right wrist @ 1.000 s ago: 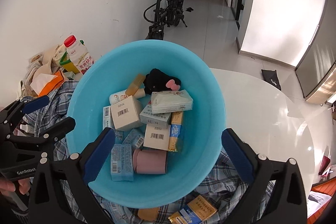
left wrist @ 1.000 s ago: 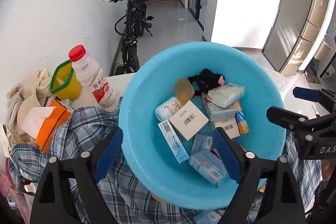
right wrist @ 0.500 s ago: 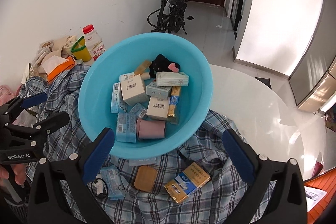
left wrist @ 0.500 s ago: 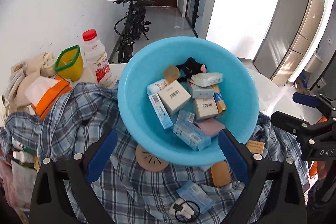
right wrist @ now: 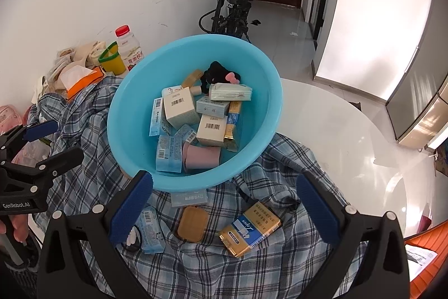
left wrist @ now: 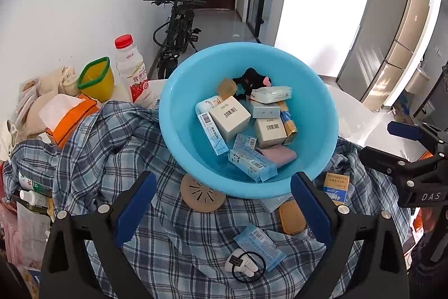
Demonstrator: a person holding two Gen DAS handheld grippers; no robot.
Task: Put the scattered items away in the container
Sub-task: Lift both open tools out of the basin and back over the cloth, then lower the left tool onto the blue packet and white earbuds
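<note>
A blue basin (left wrist: 182, 108) (right wrist: 131, 114) sits on a plaid shirt (left wrist: 112, 147) and holds several boxes, a black plush, a tissue pack and a pink roll. Loose on the shirt in front of it lie a round tan disc (left wrist: 203, 194), a tan square pad (right wrist: 193, 223), a gold and blue box (right wrist: 249, 229), a blue packet (left wrist: 259, 245) and a white charm with a black hair tie (left wrist: 246, 265). A flat pale-blue box (right wrist: 189, 196) pokes out from under the basin. My left gripper (left wrist: 224, 203) and right gripper (right wrist: 224, 206) are both open and empty, hovering just short of the basin.
Left of the basin stand a red-capped milk bottle (left wrist: 131, 69), a yellow cup with a green rim (left wrist: 96, 79) and an orange tissue box (left wrist: 70, 116). The white round table (right wrist: 336, 136) shows to the right. A bicycle (left wrist: 176, 30) leans against the far wall.
Both grippers have drawn back and up from the basin. The loose items on the shirt in front of it have come into view. Both stay open.
</note>
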